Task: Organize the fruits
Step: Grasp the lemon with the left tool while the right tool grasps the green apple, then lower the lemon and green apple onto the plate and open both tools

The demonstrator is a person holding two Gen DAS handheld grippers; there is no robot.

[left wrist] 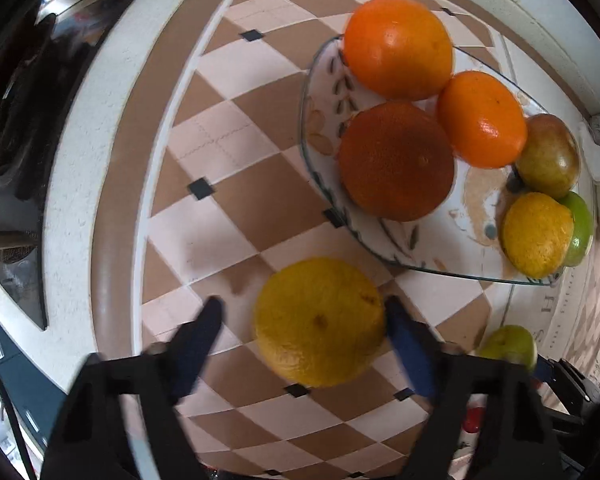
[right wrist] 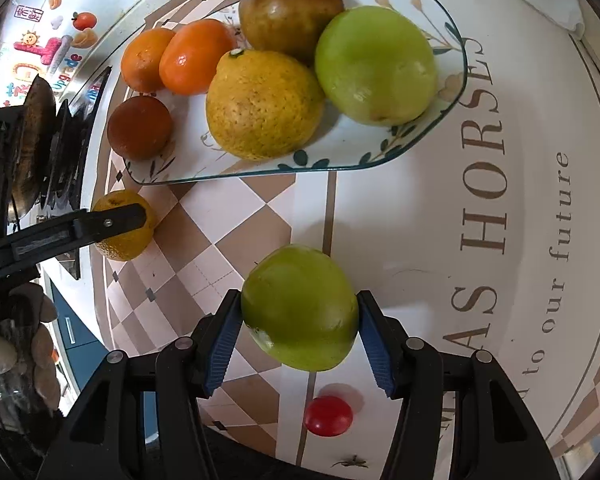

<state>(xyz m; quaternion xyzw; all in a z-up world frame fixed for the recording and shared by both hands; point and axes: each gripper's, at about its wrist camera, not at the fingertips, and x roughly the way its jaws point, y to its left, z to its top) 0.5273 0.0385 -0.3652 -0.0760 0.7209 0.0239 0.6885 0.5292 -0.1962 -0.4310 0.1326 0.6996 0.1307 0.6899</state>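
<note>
A yellow orange (left wrist: 320, 320) lies on the checkered tablecloth between the fingers of my left gripper (left wrist: 304, 304). The right finger (left wrist: 404, 332) touches its side; the left finger (left wrist: 200, 328) stands a little apart, so the gripper is open. My right gripper (right wrist: 298, 304) is shut on a green apple (right wrist: 300, 308), with both blue pads against its sides. A glass plate (right wrist: 462, 80) with a leaf pattern holds two oranges (left wrist: 396, 46), a dark reddish orange (left wrist: 396, 160), a yellow citrus (right wrist: 262, 104), a green apple (right wrist: 376, 64) and a brownish fruit (right wrist: 290, 10).
A small red tomato (right wrist: 328, 416) lies on the cloth below the held apple. A black stove (left wrist: 16, 120) with a pan runs along the left side. The white lettered part of the cloth (right wrist: 500, 220) spreads to the right of the plate.
</note>
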